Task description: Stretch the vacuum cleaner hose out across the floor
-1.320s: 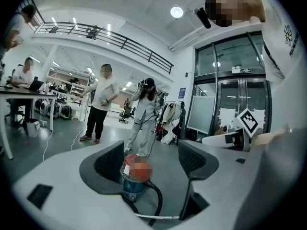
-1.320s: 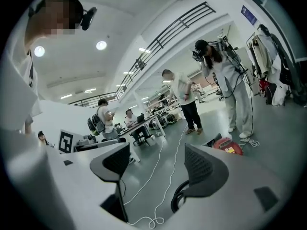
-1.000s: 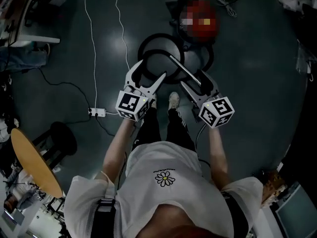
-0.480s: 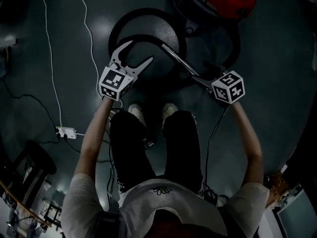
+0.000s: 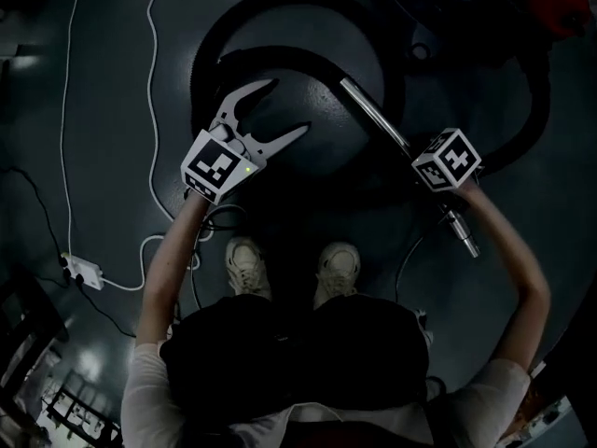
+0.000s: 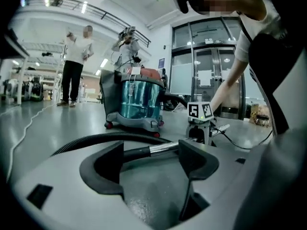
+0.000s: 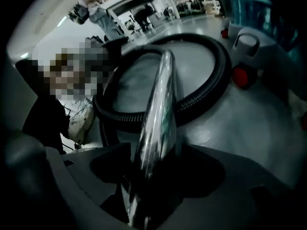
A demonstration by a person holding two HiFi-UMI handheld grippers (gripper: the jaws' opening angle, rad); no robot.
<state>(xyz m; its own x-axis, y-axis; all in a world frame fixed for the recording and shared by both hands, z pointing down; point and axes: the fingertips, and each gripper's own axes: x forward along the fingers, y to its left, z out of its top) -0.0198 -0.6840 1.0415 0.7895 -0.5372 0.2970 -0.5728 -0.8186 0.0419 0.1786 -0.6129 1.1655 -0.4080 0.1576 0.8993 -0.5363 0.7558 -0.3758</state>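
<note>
Chrome tube [image 5: 373, 110]: this is the stiff end piece of the hose. It lies slanted over the dark floor [image 5: 112, 185], a little in front of the person's shoes [image 5: 245, 267].
Right gripper [image 7: 152, 169]: it is clenched on the chrome tube, which runs straight out between the two jaws. I think the hold is here because the stiff metal gives a firm place to pull from, while the soft part would only bend.
Left gripper [image 5: 284, 108]: its jaws stand wide apart and nothing is between them. It hangs low over the floor inside the loop and points at the place where the black cuff meets the metal. I judge that it waits there to take the soft part and guide it.
Hose [image 5: 207, 49]: it is black and ribbed, and it is curled in a big loop on the floor between the person and the machine. It is not stretched out yet.
Vacuum cleaner [image 6: 139, 99]: it stands upright just behind the loop, with a shiny drum and small red wheels. The far end of the hose seems to go to it, but the joint itself is not clear.
Step in hand: the end of the hose is secured and the pulling is yet to come, so the task seems to be at its beginning.
Next move: I think the tube must go away from the machine, so that the loop opens.
Risk: the machine may roll after the hose on its wheels. The white cable [image 5: 65, 110] lies well apart on the left side.
</note>
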